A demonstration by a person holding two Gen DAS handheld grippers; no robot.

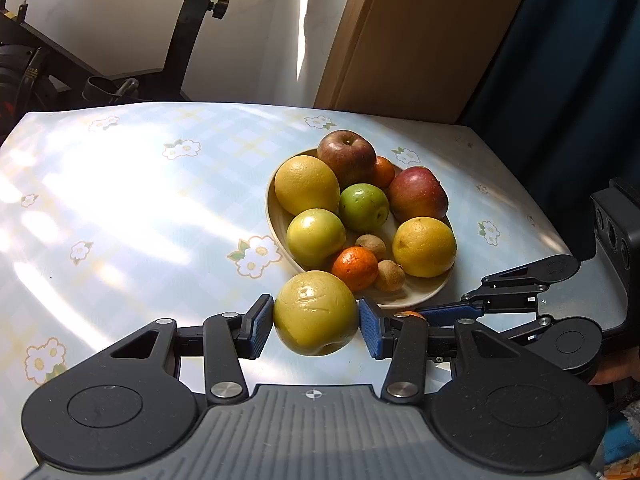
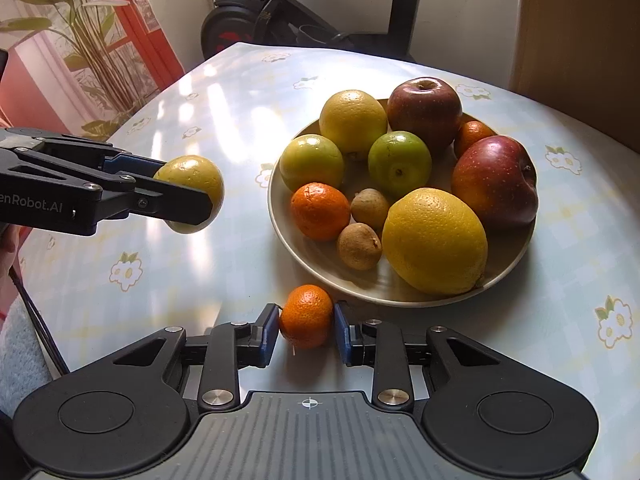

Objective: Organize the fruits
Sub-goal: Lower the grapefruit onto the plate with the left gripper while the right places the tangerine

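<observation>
Glossy floral oilcloth covers the table (image 1: 132, 200), with wide bare room to the left of the fruit bowl (image 1: 280, 236) and the table's far edge near a wooden panel. From the left wrist, the left gripper (image 1: 316, 326) is clamped on a yellow-green fruit (image 1: 315, 314), just before the bowl's near rim.

From the right wrist, the right gripper (image 2: 306, 330) pinches a mandarin (image 2: 306, 316) just beside the bowl's (image 2: 288, 236) near rim; the yellow-green fruit (image 2: 192, 184) hangs left, well apart from the bowl.
</observation>
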